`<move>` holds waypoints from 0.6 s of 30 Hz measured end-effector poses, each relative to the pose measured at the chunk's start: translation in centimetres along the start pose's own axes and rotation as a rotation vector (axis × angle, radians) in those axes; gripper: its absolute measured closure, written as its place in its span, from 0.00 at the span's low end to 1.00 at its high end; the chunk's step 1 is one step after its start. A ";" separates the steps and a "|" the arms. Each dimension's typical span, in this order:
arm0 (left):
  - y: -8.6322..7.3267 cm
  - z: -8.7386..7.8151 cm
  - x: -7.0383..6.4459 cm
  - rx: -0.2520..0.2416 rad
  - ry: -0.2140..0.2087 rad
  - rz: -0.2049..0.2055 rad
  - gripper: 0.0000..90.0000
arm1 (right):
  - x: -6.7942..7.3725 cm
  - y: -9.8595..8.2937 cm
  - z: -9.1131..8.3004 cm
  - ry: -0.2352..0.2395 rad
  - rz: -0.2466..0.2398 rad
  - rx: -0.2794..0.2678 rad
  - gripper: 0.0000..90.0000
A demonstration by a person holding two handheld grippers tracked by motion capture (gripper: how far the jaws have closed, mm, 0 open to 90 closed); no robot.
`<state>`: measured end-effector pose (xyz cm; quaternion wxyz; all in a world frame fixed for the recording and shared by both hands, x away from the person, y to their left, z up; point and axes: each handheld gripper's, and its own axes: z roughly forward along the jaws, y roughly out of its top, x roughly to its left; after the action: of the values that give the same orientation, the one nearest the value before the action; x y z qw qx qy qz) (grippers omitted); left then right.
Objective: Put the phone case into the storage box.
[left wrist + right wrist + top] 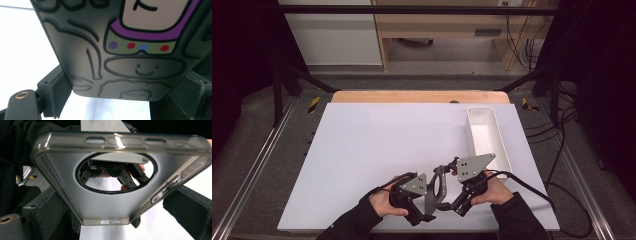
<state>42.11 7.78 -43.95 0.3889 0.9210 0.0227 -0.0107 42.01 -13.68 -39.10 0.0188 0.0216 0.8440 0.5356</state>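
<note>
A grey translucent phone case (440,183) with a large round camera hole is held on edge above the white table's near middle, between both grippers. My left gripper (433,194) comes in from the left and my right gripper (451,188) from the right. In the left gripper view the case's back (82,62) shows cartoon line drawings and a purple and green figure, its end pinched between the pads (58,96) of the left gripper (123,83). The right gripper view looks into the case's inner side (100,202); the right gripper (117,203) clamps its two long edges.
An empty long white bin (502,145) stands at the table's right side, just beyond my right hand. A white sheet (377,145) covers the table, with a wooden edge (412,96) at the back. A black cable (537,192) trails off to the right.
</note>
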 end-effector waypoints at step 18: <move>0.0 0.0 0.0 0.011 -0.002 -0.003 0.13 | -0.2 -0.1 0.1 0.039 0.010 0.005 0.13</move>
<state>42.15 7.77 -43.99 0.3837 0.9231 0.0236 -0.0122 42.24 -13.68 -39.19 -0.0005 0.0153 0.8455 0.5338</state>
